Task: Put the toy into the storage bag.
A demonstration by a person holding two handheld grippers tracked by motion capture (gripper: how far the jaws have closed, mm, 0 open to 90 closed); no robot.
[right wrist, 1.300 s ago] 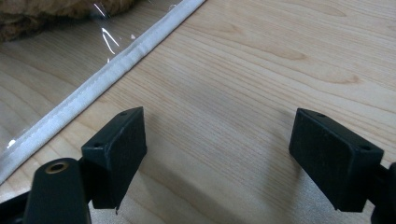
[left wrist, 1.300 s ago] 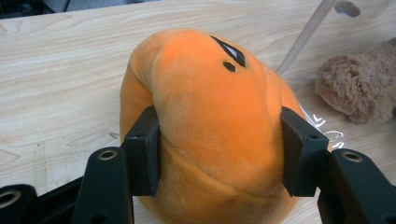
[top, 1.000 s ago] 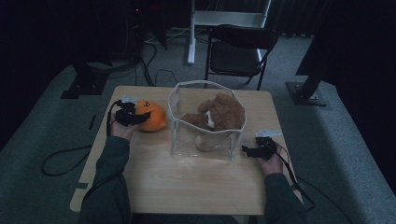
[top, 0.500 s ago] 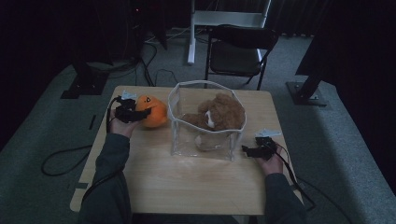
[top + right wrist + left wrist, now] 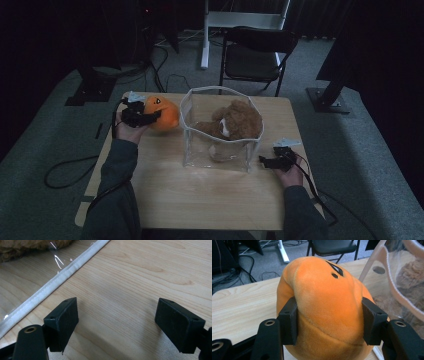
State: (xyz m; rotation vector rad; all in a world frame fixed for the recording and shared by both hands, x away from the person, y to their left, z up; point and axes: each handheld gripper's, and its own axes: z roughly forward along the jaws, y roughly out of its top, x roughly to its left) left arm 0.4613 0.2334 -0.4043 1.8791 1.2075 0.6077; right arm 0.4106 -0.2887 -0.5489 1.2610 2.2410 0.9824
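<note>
An orange plush toy (image 5: 162, 114) with black face marks is held at the table's far left, lifted off the wood; my left gripper (image 5: 150, 117) is shut on it. In the left gripper view both black pads (image 5: 289, 322) press into the sides of the orange plush (image 5: 327, 305). A clear bag (image 5: 220, 130) with white trim stands mid-table with a brown teddy bear (image 5: 235, 120) inside. My right gripper (image 5: 264, 161) rests low on the table just right of the bag, open, with bare wood between its jaws (image 5: 116, 325).
The wooden table (image 5: 200, 195) has free room at the front. The bag's white seam (image 5: 57, 277) lies close in front of the right gripper. A black chair (image 5: 255, 50) and stand legs sit beyond the far edge; cables trail on the floor.
The left gripper has lifted the orange plush a little off the table. The right gripper has stayed where it was.
</note>
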